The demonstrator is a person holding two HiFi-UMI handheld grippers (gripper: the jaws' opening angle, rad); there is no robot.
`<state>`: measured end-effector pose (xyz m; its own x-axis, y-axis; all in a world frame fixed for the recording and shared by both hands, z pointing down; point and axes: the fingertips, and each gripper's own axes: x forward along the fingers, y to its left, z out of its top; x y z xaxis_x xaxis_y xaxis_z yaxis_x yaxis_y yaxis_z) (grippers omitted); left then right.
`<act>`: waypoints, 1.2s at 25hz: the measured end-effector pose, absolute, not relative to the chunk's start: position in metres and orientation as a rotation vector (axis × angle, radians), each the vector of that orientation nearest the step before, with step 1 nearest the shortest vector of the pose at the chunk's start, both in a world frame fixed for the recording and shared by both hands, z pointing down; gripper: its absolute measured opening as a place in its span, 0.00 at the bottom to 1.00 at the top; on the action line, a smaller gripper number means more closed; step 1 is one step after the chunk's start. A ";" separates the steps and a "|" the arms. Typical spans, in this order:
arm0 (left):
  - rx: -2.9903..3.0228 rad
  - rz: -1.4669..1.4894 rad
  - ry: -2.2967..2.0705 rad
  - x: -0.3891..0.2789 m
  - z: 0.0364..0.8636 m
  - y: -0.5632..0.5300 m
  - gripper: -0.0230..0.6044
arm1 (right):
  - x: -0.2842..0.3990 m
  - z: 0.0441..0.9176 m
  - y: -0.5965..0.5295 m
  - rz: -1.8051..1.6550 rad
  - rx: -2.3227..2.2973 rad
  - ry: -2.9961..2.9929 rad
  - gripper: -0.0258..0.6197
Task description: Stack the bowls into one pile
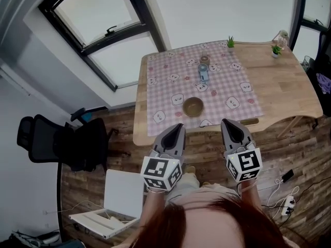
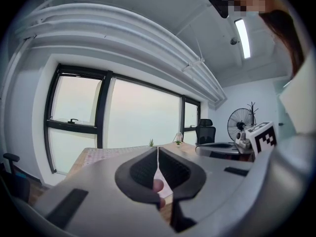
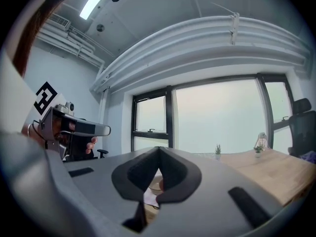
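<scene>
Three bowls lie along the middle of the pink checked cloth (image 1: pixel 170 81) on the wooden table: a tan bowl (image 1: pixel 193 106) nearest me, a blue-grey one (image 1: pixel 203 74) behind it, and a small brown one (image 1: pixel 205 59) farthest back. They stand apart from each other. My left gripper (image 1: pixel 178 126) and right gripper (image 1: pixel 226 122) hover side by side at the table's front edge, short of the tan bowl. In the left gripper view my left gripper (image 2: pixel 157 154) has its jaws together with nothing held. In the right gripper view my right gripper (image 3: pixel 158 154) is likewise shut and empty.
Two small potted plants (image 1: pixel 230 42) (image 1: pixel 276 50) and a glass bottle (image 1: pixel 282 36) stand at the table's far edge. A black office chair (image 1: pixel 57 141) and a white shelf unit (image 1: pixel 116 203) are on the floor to the left. A power strip (image 1: pixel 286 204) lies at the right.
</scene>
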<state>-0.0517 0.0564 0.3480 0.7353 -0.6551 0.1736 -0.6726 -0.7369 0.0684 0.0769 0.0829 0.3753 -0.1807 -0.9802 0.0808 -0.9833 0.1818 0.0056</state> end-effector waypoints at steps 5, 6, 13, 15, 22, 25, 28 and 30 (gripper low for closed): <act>2.806 0.225 -1.062 -0.057 0.351 0.043 0.06 | 0.071 0.369 0.074 0.046 1.963 -2.342 0.04; 2.807 0.225 -1.056 -0.057 0.350 0.040 0.06 | 0.070 0.369 0.071 0.050 1.965 -2.337 0.04; 2.828 0.218 -1.010 -0.060 0.346 0.024 0.06 | 0.062 0.365 0.052 0.051 1.972 -2.320 0.04; 2.831 0.218 -0.999 -0.062 0.346 0.019 0.06 | 0.061 0.364 0.048 0.047 1.979 -2.309 0.04; 2.837 0.214 -0.954 -0.066 0.348 0.000 0.06 | 0.058 0.363 0.030 0.055 2.008 -2.281 0.04; 2.838 0.216 -0.937 -0.068 0.350 -0.008 0.06 | 0.056 0.364 0.023 0.061 2.018 -2.271 0.04; 2.840 0.213 -0.929 -0.073 0.350 -0.015 0.06 | 0.052 0.364 0.015 0.058 2.019 -2.259 0.04; 2.842 0.207 -0.923 -0.077 0.350 -0.021 0.06 | 0.048 0.365 0.011 0.058 2.020 -2.249 0.04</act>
<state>-0.0767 -0.0206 0.3499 0.8015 -0.5716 0.1757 -0.5919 -0.8003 0.0961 0.0480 0.0106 0.3652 -0.1038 -0.9882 0.1130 -0.9927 0.1100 0.0504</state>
